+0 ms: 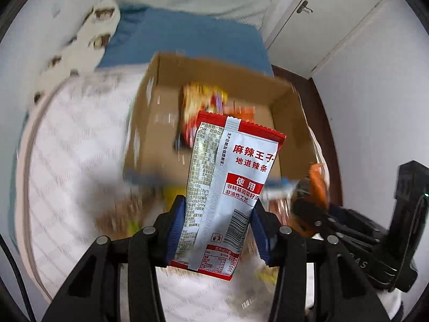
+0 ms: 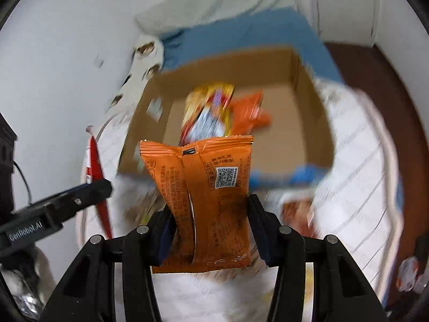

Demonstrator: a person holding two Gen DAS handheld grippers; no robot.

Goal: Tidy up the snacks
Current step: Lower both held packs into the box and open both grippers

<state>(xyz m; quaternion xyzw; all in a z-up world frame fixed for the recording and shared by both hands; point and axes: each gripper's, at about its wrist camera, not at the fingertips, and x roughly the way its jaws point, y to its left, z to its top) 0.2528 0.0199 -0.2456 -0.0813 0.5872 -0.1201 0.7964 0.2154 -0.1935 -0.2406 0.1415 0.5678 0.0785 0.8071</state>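
Note:
My left gripper (image 1: 218, 214) is shut on a red and white snack packet (image 1: 228, 187), held upright in the air in front of an open cardboard box (image 1: 150, 123). My right gripper (image 2: 211, 214) is shut on an orange snack packet (image 2: 211, 196), also held in front of the cardboard box (image 2: 308, 123). Inside the box lie a yellow-red packet (image 2: 209, 107) and an orange packet (image 2: 249, 115). In the left wrist view the right gripper (image 1: 308, 201) shows at the right with its orange packet (image 1: 319, 185). The background is blurred by motion.
The box sits on a bed with a white quilted cover (image 1: 69, 161) and a blue blanket (image 1: 187, 35). Loose snack packets (image 2: 297, 212) lie blurred on the bed near the box. A white wall is at the left, a door (image 1: 335, 13) and dark wooden floor (image 2: 375, 80) at the right.

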